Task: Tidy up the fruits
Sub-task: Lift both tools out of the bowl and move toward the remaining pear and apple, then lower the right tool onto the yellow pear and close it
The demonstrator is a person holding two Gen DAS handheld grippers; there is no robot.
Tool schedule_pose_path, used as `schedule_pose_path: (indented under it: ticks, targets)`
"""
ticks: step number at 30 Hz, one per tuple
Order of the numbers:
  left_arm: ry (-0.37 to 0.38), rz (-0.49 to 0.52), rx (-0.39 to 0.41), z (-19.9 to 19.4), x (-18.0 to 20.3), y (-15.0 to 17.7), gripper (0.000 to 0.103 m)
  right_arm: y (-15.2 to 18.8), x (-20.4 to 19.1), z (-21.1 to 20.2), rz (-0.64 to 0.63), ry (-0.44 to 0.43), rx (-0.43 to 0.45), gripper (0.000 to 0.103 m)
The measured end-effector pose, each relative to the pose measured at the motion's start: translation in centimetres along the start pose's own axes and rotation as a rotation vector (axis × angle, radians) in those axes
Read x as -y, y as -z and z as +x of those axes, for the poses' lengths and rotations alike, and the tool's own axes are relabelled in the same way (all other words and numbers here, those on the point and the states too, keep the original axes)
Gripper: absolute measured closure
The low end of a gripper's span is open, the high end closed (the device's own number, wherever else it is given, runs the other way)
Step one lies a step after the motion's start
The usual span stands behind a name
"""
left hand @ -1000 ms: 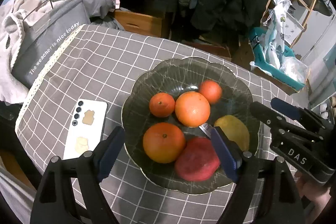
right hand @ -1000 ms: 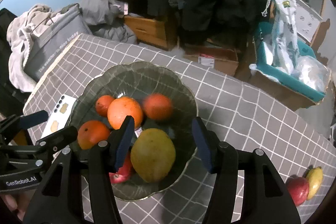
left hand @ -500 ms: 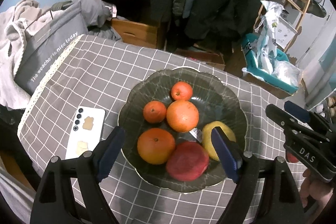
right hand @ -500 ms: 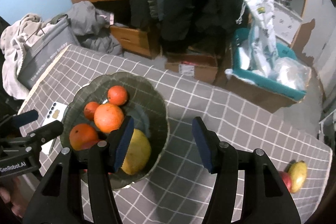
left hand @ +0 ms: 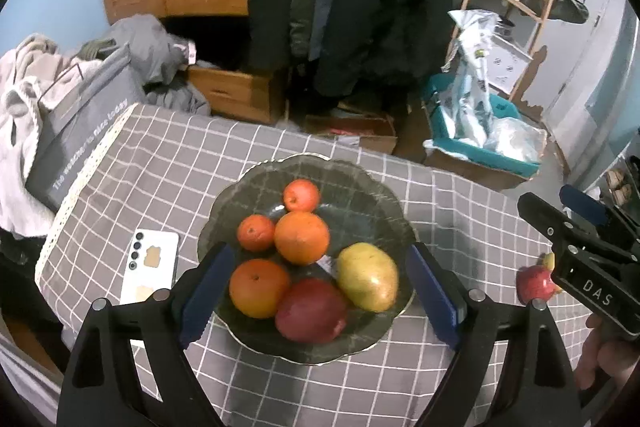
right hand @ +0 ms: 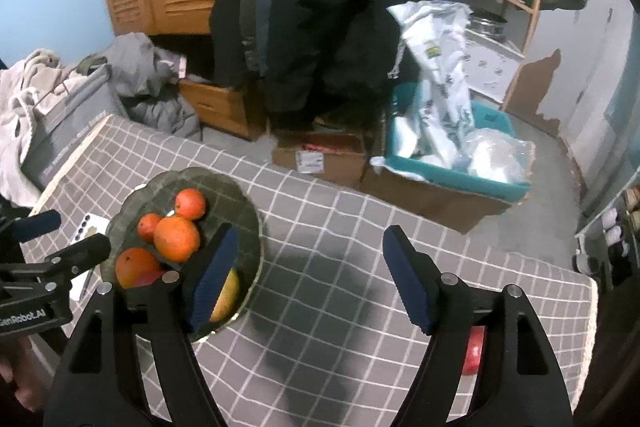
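Both claws are opening, empty: the left claw [left hand: 316, 291] could nudge the mango [left hand: 367, 276] at the dish's [left hand: 384, 199] 4 o'clock rim; the right claw [right hand: 308, 277] hangs over bare tabletop [right hand: 320, 227].

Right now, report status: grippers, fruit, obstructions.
Left gripper and right gripper both opening, empty. Six fruits in the bowl; red fruit waits on the tablecloth. Phone beside the bowl, not in the way.
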State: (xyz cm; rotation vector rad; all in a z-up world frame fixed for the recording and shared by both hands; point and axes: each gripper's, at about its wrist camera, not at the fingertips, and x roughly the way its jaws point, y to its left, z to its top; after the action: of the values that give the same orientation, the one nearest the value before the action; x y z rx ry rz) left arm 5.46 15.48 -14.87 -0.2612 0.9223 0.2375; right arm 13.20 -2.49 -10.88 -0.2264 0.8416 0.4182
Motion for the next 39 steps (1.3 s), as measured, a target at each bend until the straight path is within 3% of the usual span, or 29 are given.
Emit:
schedule_pose_path:
  ticks: [6,19,39]
  targets:
    - [0.016,0.029,0.045,-1.7,1.6,-0.3,0.003,0.2,1.9,-2.0,0.023,0.029,0.027,0.024]
    - [0.057,0.119,0.08,-3.5,6.5,-0.4,0.002,1.8,6.9,-5.8,0.086,0.101,0.062,0.018]
    - [0.135,0.246,0.064,-3.3,15.5,0.5,0.002,6.0,15.8,-9.8,0.227,0.206,0.067,0.017]
